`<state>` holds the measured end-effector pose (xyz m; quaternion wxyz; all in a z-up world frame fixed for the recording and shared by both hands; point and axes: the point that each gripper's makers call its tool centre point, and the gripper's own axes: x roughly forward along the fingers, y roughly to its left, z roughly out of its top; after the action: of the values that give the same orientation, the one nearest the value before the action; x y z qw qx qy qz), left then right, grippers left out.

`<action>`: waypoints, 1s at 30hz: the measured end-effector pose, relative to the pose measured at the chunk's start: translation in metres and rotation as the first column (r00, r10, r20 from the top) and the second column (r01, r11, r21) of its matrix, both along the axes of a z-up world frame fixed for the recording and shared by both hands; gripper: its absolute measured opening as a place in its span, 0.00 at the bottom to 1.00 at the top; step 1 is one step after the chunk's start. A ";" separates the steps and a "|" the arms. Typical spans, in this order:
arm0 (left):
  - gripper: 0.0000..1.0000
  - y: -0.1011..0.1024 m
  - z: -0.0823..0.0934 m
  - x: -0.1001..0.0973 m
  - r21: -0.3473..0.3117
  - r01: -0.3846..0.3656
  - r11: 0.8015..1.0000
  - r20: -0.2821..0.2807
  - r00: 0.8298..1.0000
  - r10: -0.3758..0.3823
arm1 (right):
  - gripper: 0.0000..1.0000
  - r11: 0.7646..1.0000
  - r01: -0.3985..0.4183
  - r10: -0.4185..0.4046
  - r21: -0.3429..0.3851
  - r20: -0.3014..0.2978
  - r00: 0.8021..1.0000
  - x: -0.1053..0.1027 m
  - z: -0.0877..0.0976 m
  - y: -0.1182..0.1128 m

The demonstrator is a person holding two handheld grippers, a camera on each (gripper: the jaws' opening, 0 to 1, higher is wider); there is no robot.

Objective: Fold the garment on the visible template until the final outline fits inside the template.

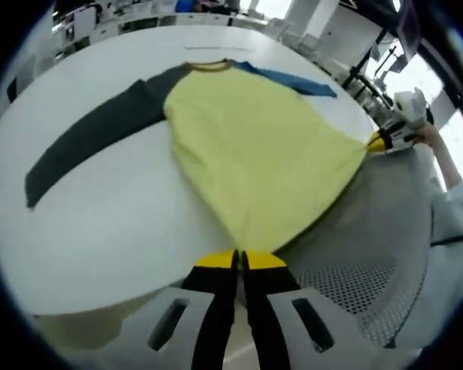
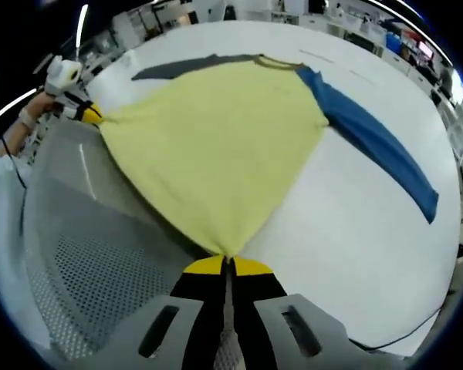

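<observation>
Gripping the hem, the left gripper [image 1: 240, 260] has its yellow-tipped black jaws pressed together on one lower corner of the garment [image 1: 255, 146], a shirt with a pale yellow body. In the left gripper view, a dark grey sleeve [image 1: 92, 139] lies flat and stretched toward the left over the white table [image 1: 100, 223], with wide bare tabletop around it. A blue sleeve [image 1: 293, 81] lies on the far side. At the right edge of that view the right gripper [image 1: 380, 142] pinches the other hem corner, a hand behind it. The hem between the two corners is pulled taut and lifted off the table's near edge, above a grey perforated chair [image 1: 370, 254].

In the right gripper view, the right gripper's jaws are closed on the cloth, which fans out smooth from that point. The blue sleeve runs right across open table.
</observation>
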<state>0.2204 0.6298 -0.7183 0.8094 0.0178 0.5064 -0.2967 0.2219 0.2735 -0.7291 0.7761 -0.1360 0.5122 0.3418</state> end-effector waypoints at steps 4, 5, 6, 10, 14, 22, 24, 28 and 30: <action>0.00 0.000 -0.006 -0.003 -0.001 -0.005 1.000 -0.017 1.000 0.005 | 0.03 1.000 0.006 -0.006 0.006 -0.007 1.000 0.000 -0.003 -0.001; 0.00 0.000 -0.006 -0.003 -0.002 -0.007 1.000 -0.020 1.000 0.007 | 0.03 1.000 0.007 -0.007 0.006 -0.009 1.000 -0.001 -0.004 -0.002; 0.00 0.000 -0.007 -0.004 -0.003 -0.009 1.000 -0.021 1.000 0.009 | 0.03 1.000 0.011 -0.010 0.008 -0.014 1.000 -0.001 -0.005 -0.002; 0.00 0.001 -0.010 -0.005 -0.002 -0.015 1.000 -0.028 1.000 0.015 | 0.03 1.000 0.010 -0.010 0.007 -0.023 1.000 -0.003 -0.009 -0.003; 0.00 0.003 -0.014 -0.006 0.006 -0.015 1.000 -0.036 0.999 0.016 | 0.03 1.000 0.009 -0.009 0.004 -0.029 1.000 -0.003 -0.011 -0.003; 0.00 0.002 -0.019 -0.007 0.009 -0.014 1.000 -0.051 0.999 0.014 | 0.03 1.000 0.014 -0.014 -0.002 -0.039 0.999 -0.004 -0.019 -0.004; 0.00 0.002 -0.020 -0.007 0.011 -0.013 1.000 -0.054 0.998 0.014 | 0.03 1.000 0.012 -0.012 -0.003 -0.040 0.999 -0.005 -0.020 -0.004; 0.00 0.002 -0.023 -0.008 0.006 -0.020 1.000 -0.059 0.998 0.021 | 0.03 1.000 0.015 -0.015 -0.006 -0.049 0.999 -0.006 -0.024 -0.004; 0.00 0.003 -0.023 -0.007 0.003 -0.025 1.000 -0.059 0.998 0.025 | 0.03 1.000 0.015 -0.015 -0.008 -0.057 0.998 -0.007 -0.026 -0.004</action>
<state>0.2130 0.6323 -0.7416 0.7977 0.0035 0.5307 -0.2865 0.2147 0.2690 -0.7551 0.7632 -0.1254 0.5363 0.3378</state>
